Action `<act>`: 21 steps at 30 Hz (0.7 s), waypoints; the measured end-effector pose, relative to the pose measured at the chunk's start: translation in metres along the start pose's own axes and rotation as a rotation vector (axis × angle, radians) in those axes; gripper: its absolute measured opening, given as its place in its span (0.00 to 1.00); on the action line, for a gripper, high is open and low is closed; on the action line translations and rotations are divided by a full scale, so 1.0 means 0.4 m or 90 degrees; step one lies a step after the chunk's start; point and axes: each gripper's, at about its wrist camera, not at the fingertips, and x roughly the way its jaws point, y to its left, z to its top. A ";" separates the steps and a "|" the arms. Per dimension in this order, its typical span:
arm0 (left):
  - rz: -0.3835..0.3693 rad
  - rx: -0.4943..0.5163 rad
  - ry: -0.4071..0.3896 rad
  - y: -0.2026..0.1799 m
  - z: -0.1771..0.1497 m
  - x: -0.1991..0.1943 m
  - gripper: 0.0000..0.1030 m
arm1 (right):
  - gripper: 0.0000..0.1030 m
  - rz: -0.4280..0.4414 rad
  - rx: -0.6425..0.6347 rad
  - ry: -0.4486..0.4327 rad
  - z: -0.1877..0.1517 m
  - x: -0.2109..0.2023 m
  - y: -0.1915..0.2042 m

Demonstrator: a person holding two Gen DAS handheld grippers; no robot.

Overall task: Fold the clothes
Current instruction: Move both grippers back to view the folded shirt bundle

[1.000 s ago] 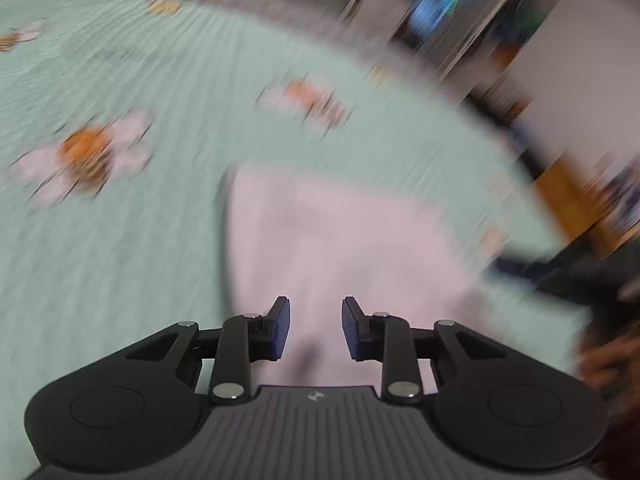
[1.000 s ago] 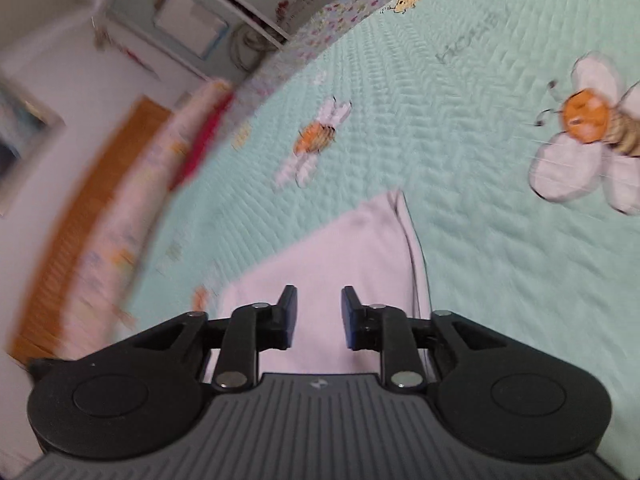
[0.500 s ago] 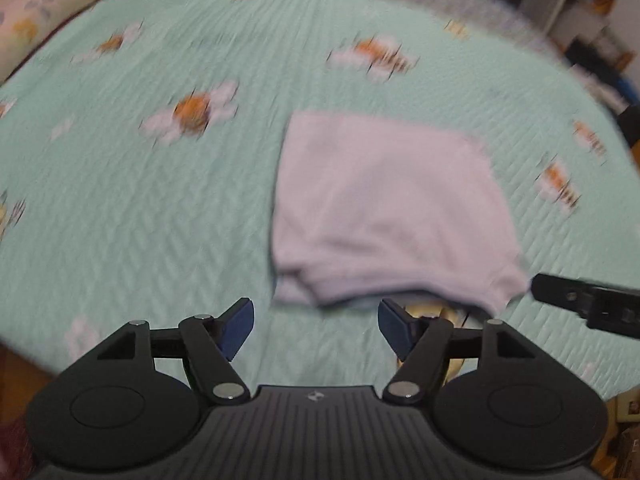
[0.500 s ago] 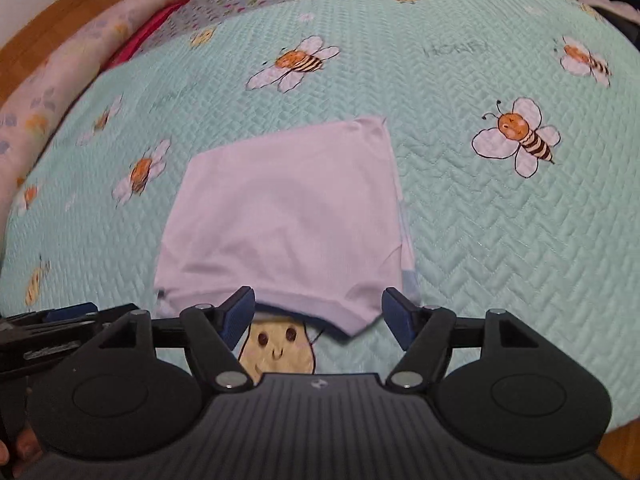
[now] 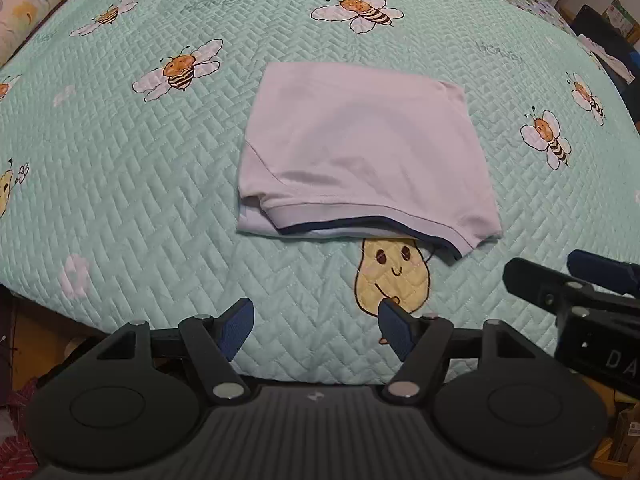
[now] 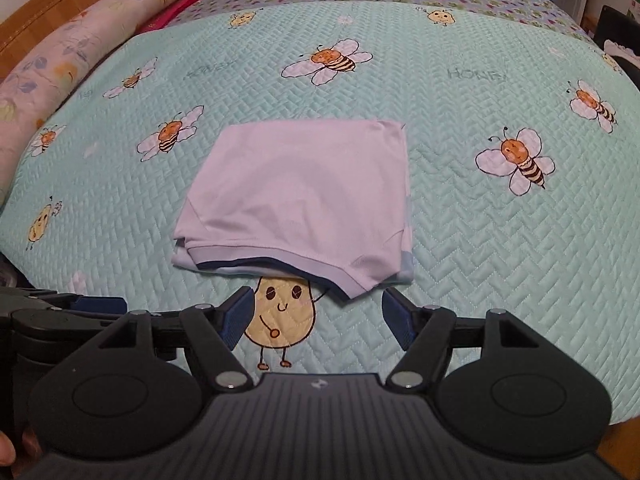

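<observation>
Both my grippers, left (image 5: 314, 330) and right (image 6: 316, 322), gape empty. Folded shirt (image 5: 364, 152) hem uneven; regrabbing one layer could unfold it.

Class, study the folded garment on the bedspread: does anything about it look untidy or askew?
Yes. The pale pink folded garment has uneven near edges: a light-blue layer pokes out underneath, and the navy-trimmed hem sags crookedly over the mint quilted bedspread.

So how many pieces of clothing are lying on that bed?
1: a folded pale pink garment mid-quilt, just beyond the yellow cartoon figure. The pale blue layer peeking out underneath may be another piece.
</observation>
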 end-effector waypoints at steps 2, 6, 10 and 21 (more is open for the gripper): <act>0.000 -0.001 0.003 -0.007 -0.004 -0.002 0.69 | 0.68 0.005 0.000 0.000 -0.004 -0.001 -0.002; 0.005 -0.007 0.006 -0.012 -0.010 -0.004 0.69 | 0.68 0.014 -0.005 -0.001 -0.011 -0.001 0.003; 0.002 -0.015 0.005 -0.003 -0.013 0.002 0.70 | 0.68 0.029 -0.007 0.001 -0.010 0.008 0.007; -0.003 0.032 -0.054 0.059 -0.001 0.087 0.70 | 0.68 0.066 0.002 -0.044 -0.002 0.087 -0.036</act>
